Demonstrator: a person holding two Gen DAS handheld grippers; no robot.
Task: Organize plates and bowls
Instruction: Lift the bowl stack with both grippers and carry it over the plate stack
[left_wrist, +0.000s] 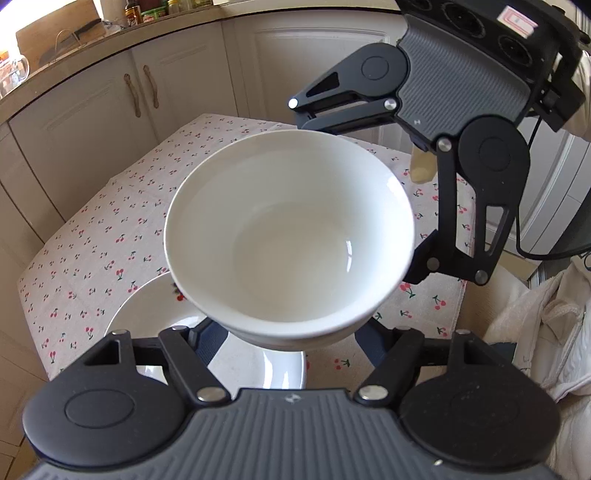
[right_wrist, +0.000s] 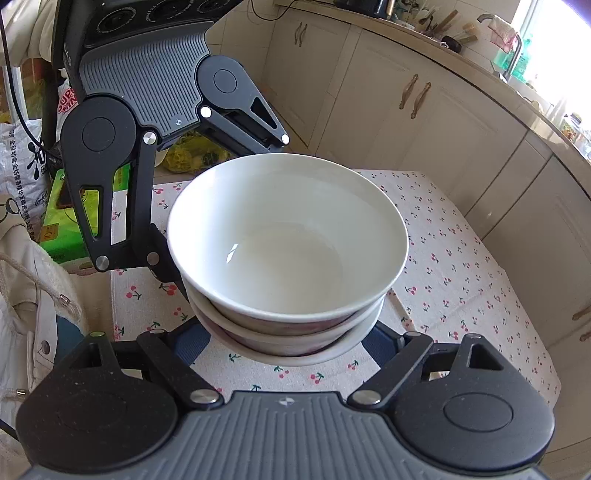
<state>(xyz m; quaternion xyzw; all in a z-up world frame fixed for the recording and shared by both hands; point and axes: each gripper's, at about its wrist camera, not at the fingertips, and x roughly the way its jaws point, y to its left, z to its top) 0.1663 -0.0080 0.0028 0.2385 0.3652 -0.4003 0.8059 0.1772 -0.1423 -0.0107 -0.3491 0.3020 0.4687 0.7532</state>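
Two nested bowls hang in the air above the cherry-print tablecloth. The top bowl is plain white, and the lower bowl shows a pinkish band under its rim. My left gripper clasps the stack's near side with its fingertips hidden under the bowls. My right gripper clasps the opposite side, one finger on each flank. In the right wrist view my right gripper holds the stack from below and the left gripper reaches in from the upper left. A white plate lies on the cloth beneath.
Cream cabinets and a cluttered counter wrap around the table's far sides. A green box and printed bags stand beside the table. A person's white garment is close to the table's edge.
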